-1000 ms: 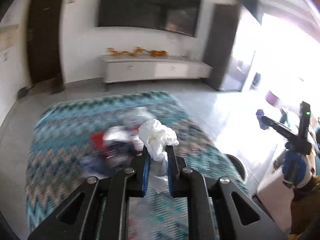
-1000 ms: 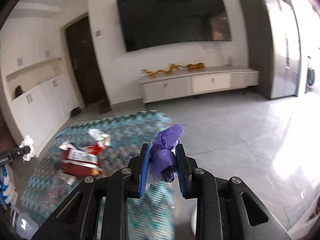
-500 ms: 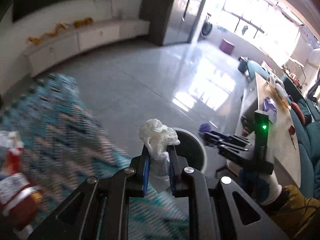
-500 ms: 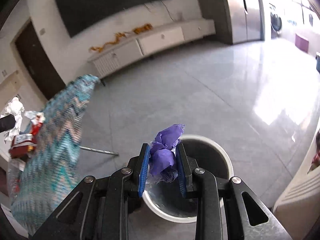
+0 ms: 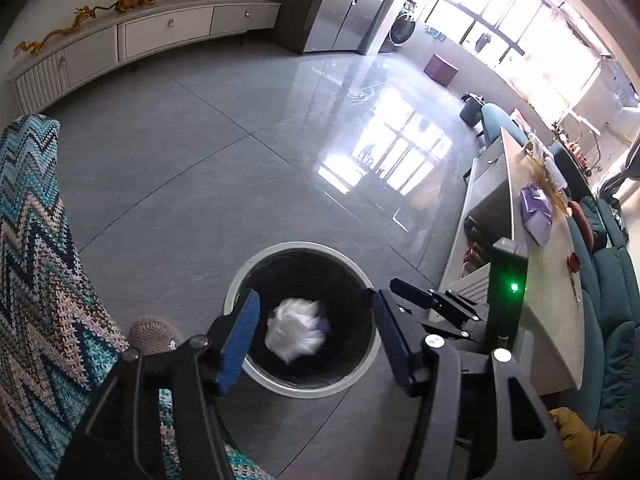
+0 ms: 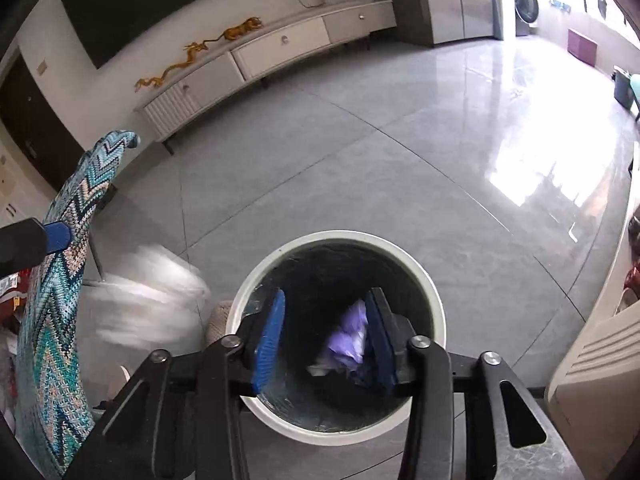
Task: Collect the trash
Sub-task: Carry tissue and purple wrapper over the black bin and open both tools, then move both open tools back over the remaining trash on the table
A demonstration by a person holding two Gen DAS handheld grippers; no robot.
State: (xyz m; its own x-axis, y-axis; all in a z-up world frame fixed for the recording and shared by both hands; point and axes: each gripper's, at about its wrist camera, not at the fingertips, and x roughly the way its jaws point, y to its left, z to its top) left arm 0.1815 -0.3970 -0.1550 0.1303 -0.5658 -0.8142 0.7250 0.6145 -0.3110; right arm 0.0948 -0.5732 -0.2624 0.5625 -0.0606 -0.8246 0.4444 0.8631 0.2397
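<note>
A round white trash bin [image 5: 256, 376] with a black liner stands on the grey floor, seen from above; it also shows in the right wrist view [image 6: 434, 312]. My left gripper [image 5: 314, 338] is open above the bin; a crumpled white paper wad [image 5: 296, 330] is falling, blurred, inside the bin. My right gripper [image 6: 326, 334] is open above the bin; a purple plastic scrap [image 6: 350, 340] drops next to its right finger. The white wad also shows as a blur [image 6: 136, 292] left of the bin in the right wrist view. The right gripper [image 5: 404, 292] shows beside the left one.
A table with a zigzag knitted cloth [image 5: 36, 280] stands left of the bin, with red packaging [image 6: 10, 300] on it. A low white cabinet [image 6: 272, 48] lines the far wall. A beige counter [image 5: 532, 264] and teal sofa [image 5: 612, 304] stand to the right.
Both grippers moved from the table to over the bin and opened. The white wad and the purple scrap left the fingers and are falling.
</note>
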